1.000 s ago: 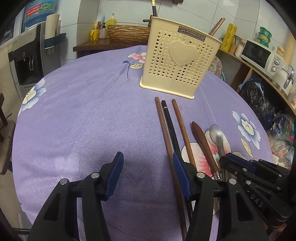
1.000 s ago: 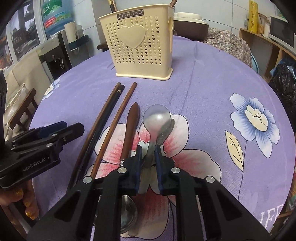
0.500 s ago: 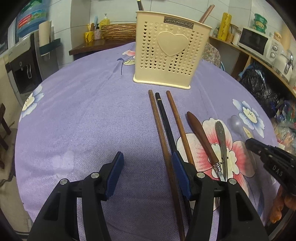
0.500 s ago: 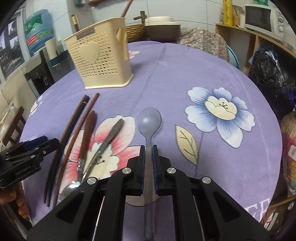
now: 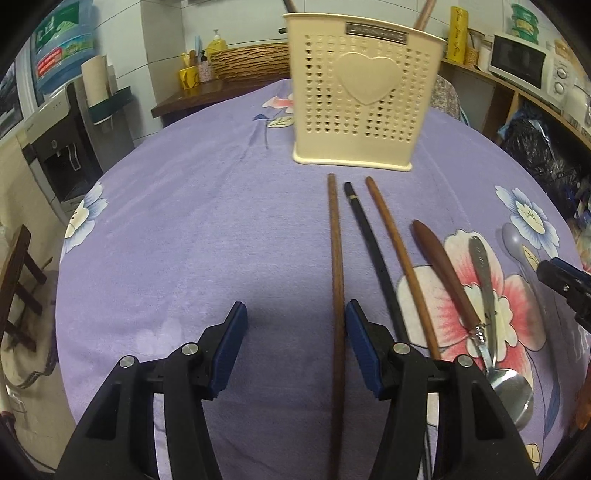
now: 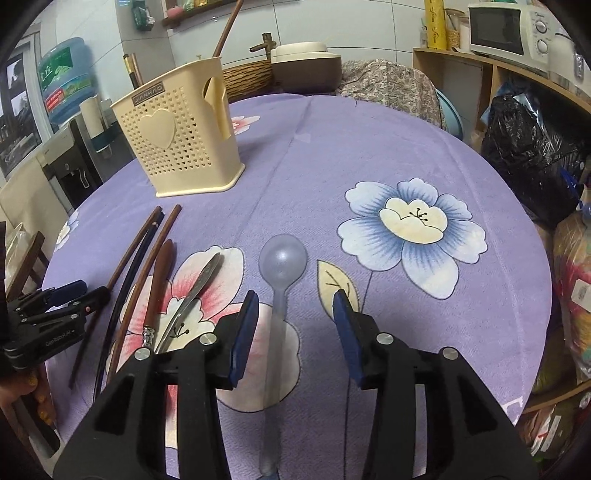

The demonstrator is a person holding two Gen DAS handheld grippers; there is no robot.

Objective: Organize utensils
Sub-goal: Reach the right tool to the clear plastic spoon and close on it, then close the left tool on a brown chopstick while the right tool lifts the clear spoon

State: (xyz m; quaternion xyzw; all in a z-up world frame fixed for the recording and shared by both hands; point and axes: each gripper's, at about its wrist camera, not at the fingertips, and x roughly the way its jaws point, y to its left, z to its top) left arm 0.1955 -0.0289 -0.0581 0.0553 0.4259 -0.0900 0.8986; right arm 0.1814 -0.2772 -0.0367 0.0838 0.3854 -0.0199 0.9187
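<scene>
A cream perforated utensil holder (image 5: 364,99) stands upright at the far side of the purple table; it also shows in the right wrist view (image 6: 177,144). Three long chopsticks (image 5: 337,266) lie in a row in front of it, then a wooden-handled utensil (image 5: 443,269) and a metal spoon (image 5: 484,280). A translucent plastic spoon (image 6: 282,262) lies flat on the cloth. My right gripper (image 6: 293,332) is open, with the plastic spoon's handle lying between its fingers. My left gripper (image 5: 293,347) is open and empty, its right finger beside the leftmost chopstick.
The table has a purple flowered cloth (image 6: 369,147) and a round edge. A water dispenser (image 5: 62,147) stands at the left, shelves with a microwave (image 6: 506,27) at the right, black bags (image 6: 528,155) beside the table. A wicker basket (image 5: 251,64) sits behind.
My right gripper carried the plastic spoon to the right, away from the other utensils, laid it on the cloth and opened. My left gripper stayed open and shifted slightly left.
</scene>
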